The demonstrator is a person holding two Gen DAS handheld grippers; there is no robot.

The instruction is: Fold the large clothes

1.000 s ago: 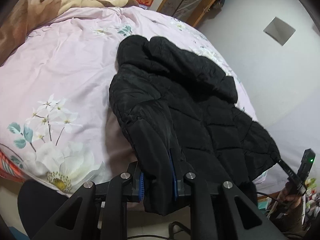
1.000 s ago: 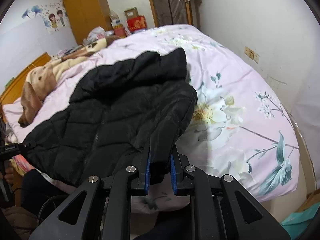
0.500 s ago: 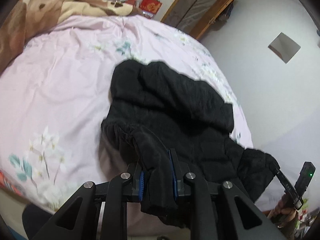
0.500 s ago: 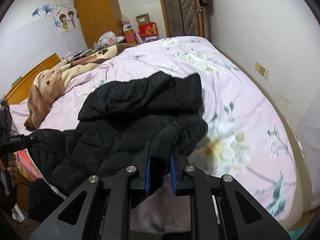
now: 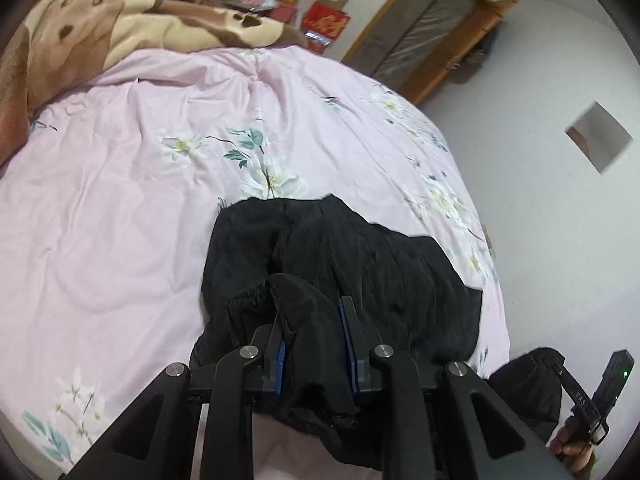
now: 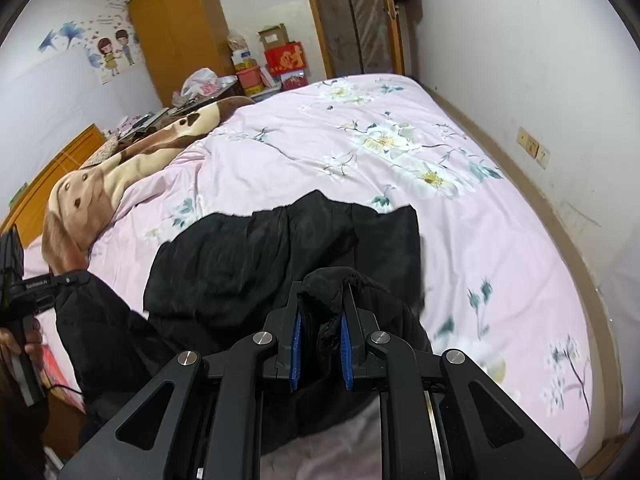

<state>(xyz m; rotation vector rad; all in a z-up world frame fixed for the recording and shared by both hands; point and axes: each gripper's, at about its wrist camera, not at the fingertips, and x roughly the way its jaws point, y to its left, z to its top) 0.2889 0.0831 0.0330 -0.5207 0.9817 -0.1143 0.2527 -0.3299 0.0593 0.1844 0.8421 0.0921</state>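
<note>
From the left wrist view, the left gripper sits at the bottom centre, its blue-lined pads pinching a bunched fold of the black puffer jacket; its jaws have just been opening a little, with the padded cloth between them. The jacket is matte, softly crumpled and quilted, heaped low in the frame on the pink duvet, a smooth cotton-looking cover printed with white flowers. A fuzzy brown and cream blanket lies rumpled at the upper left. At the lower right, a hand grips the other tool's handle.

From the right wrist view, the right gripper at the bottom centre is clamped on a puckered hem of the jacket, which spreads toward the left of the frame. A boxy wooden wardrobe stands at the upper left.
</note>
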